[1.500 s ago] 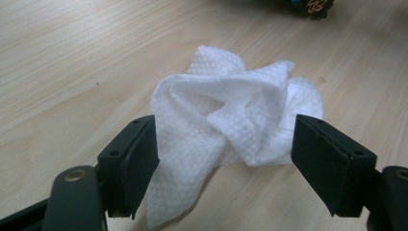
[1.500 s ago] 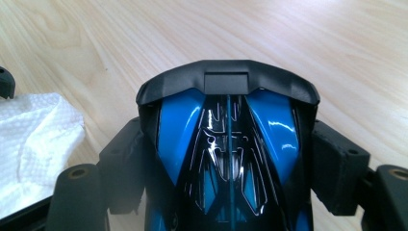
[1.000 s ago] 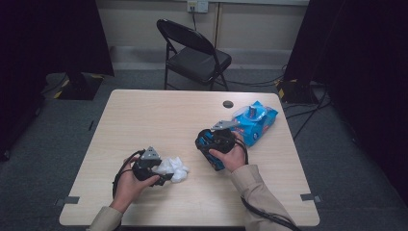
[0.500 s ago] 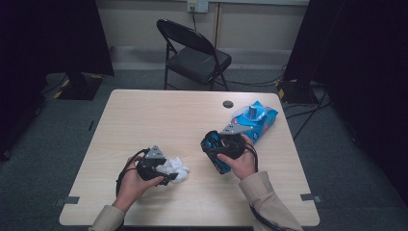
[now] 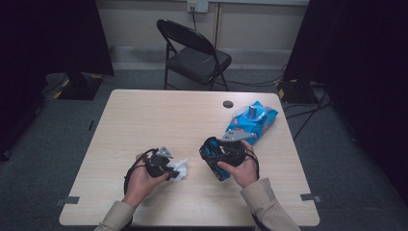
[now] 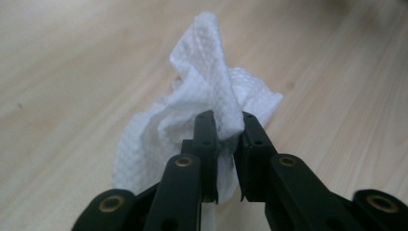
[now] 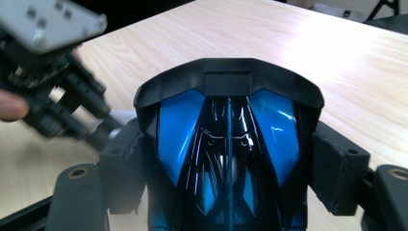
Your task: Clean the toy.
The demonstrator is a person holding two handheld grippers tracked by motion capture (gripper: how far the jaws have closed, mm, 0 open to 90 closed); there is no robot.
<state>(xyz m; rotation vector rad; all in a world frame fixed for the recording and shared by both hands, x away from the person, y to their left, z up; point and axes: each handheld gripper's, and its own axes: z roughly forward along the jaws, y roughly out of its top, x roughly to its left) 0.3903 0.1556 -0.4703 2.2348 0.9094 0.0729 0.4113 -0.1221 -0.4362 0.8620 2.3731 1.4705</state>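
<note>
While a crumpled white wipe (image 6: 202,110) is pinched between the two black jaws of the left gripper (image 6: 225,126), those jaws have just been closing and now stand nearly together, with a fold of the embossed sheet caught between their tips; the rest of the wipe is seen bunched beyond and below the jaws, resting on the pale wooden counter (image 5: 159,115); from the high view the left gripper (image 5: 169,168) is held low over the near left part of the counter, the wipe (image 5: 180,168) lying just beside it on the side toward the middle; the right gripper (image 7: 231,159) is clamped on a glossy blue and black toy car (image 7: 226,144), its jaws set wide apart and pressed against the car's two flanks; in the high view the right gripper (image 5: 222,155) and the car (image 5: 211,156) are held above the counter near its middle, well apart from the wipe; a blue wipes pack (image 5: 255,120) is seen lying toward the far right edge, a small dark disc (image 5: 228,104) near it; a folding chair (image 5: 192,53) stands beyond the counter.
</note>
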